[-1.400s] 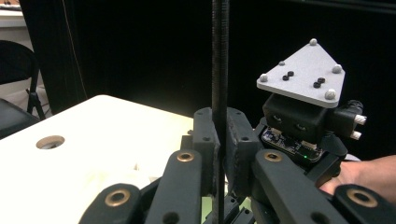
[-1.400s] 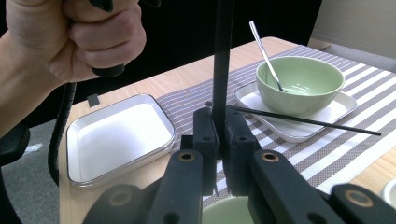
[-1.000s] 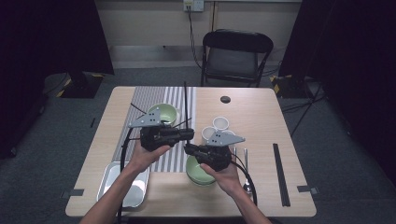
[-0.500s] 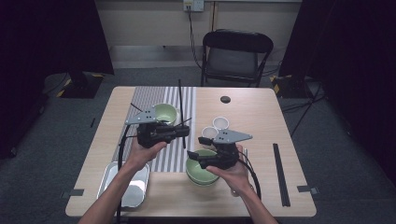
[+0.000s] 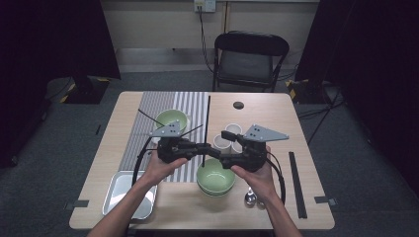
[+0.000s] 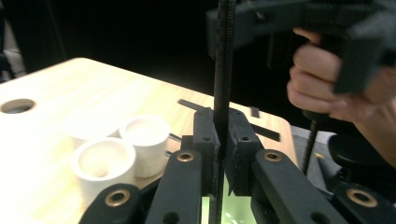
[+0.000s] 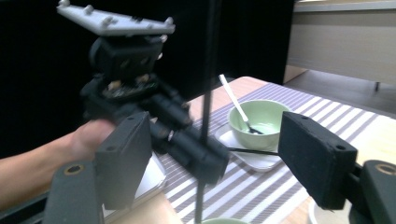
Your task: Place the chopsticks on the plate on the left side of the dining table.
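A thin black chopstick stands nearly upright over the table, clamped low down in my left gripper. In the left gripper view both pads press on the chopstick, with my left gripper shut on it. My right gripper faces it from the right, above the near green bowl. Its jaws have just been opening. In the right gripper view my right gripper stands wide apart, the chopstick rising between the pads without touching either.
A second green bowl with a spoon sits on a white plate on the striped mat. White cups stand mid-table. A metal tray lies front left, spoons front right, another black chopstick near the right edge.
My right gripper's jaws have spread off the chopstick, and that hand has lifted and drawn back to the right. The left gripper has sunk slightly, keeping the chopstick.
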`<action>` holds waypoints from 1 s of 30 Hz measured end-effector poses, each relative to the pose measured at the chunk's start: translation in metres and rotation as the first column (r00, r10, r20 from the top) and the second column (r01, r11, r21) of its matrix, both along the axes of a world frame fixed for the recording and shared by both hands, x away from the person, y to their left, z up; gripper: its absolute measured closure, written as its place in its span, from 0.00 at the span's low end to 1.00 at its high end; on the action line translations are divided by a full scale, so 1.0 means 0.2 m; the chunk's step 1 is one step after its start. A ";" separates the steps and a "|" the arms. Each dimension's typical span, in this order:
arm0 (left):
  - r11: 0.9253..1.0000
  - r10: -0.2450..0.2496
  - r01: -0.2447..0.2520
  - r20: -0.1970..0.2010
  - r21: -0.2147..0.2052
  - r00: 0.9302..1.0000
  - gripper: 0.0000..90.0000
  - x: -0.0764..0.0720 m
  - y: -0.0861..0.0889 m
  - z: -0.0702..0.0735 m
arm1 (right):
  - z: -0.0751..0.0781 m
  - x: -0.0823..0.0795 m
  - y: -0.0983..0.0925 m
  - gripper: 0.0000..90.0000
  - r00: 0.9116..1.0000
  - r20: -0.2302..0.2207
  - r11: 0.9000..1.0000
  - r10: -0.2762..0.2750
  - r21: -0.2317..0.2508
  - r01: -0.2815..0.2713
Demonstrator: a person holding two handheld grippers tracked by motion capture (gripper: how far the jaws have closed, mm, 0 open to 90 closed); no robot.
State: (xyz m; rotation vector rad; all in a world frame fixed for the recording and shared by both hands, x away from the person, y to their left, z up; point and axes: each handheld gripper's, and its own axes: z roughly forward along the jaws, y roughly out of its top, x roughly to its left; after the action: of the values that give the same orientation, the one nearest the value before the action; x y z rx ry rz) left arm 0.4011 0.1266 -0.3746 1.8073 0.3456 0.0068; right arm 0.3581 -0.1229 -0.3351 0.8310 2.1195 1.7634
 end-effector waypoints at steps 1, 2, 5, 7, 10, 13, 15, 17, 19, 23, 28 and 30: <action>1.000 -0.007 0.007 -0.005 -0.001 1.000 0.94 -0.01 -0.02 0.00 | 0.00 0.01 -0.01 0.28 1.000 0.001 1.000 -0.007 0.010 0.007; 1.000 -0.008 0.008 -0.015 0.006 1.000 0.94 -0.01 -0.03 -0.01 | 0.00 0.01 -0.01 0.29 1.000 -0.005 1.000 -0.016 0.022 0.016; 0.999 -0.028 0.028 -0.019 0.021 0.999 0.94 -0.02 -0.06 -0.02 | 0.00 0.03 -0.03 0.30 0.999 -0.017 0.998 -0.039 0.039 0.039; 0.999 -0.019 0.019 -0.016 0.030 1.000 0.94 -0.03 -0.07 -0.03 | -0.01 0.04 -0.02 0.30 0.999 -0.022 0.999 -0.044 0.030 0.045; 0.999 -0.030 0.031 -0.018 0.040 0.999 0.94 -0.03 -0.08 -0.04 | -0.01 0.04 -0.02 0.32 0.998 -0.023 0.998 -0.057 0.020 0.058; 0.999 -0.043 0.044 -0.036 0.020 0.998 0.94 -0.03 -0.08 -0.04 | -0.02 0.04 -0.02 0.33 0.997 -0.020 0.997 -0.080 0.010 0.081; 0.999 -0.044 0.045 -0.040 0.021 0.998 0.94 -0.03 -0.08 -0.04 | -0.03 0.05 -0.03 0.33 0.995 -0.020 0.995 -0.097 0.008 0.097; 0.999 -0.043 0.044 -0.043 0.024 0.998 0.94 -0.03 -0.08 -0.04 | -0.03 0.06 -0.05 0.33 0.995 -0.018 0.995 -0.103 0.011 0.103; 0.999 -0.046 0.047 -0.046 0.024 0.998 0.94 -0.03 -0.07 -0.04 | -0.03 0.06 -0.05 0.33 0.994 -0.016 0.994 -0.111 0.010 0.111; 0.999 -0.050 0.051 -0.043 0.013 0.998 0.95 -0.03 -0.06 -0.03 | -0.04 0.06 -0.07 0.35 0.990 0.001 0.990 -0.138 0.014 0.138; 0.999 -0.045 0.046 -0.041 0.014 0.998 0.95 -0.03 -0.06 -0.03 | -0.05 0.07 -0.09 0.34 0.989 -0.014 0.989 -0.145 0.021 0.145; 0.999 -0.045 0.045 -0.036 0.011 0.998 0.95 -0.03 -0.05 -0.03 | -0.05 0.07 -0.09 0.34 0.989 -0.011 0.989 -0.145 0.022 0.145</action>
State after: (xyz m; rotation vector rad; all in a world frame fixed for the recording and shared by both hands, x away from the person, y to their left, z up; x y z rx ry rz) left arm 0.3956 0.1165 -0.3797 1.8287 0.3314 -0.0553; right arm 0.3729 -0.1406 -0.3457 0.9752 1.9936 1.7152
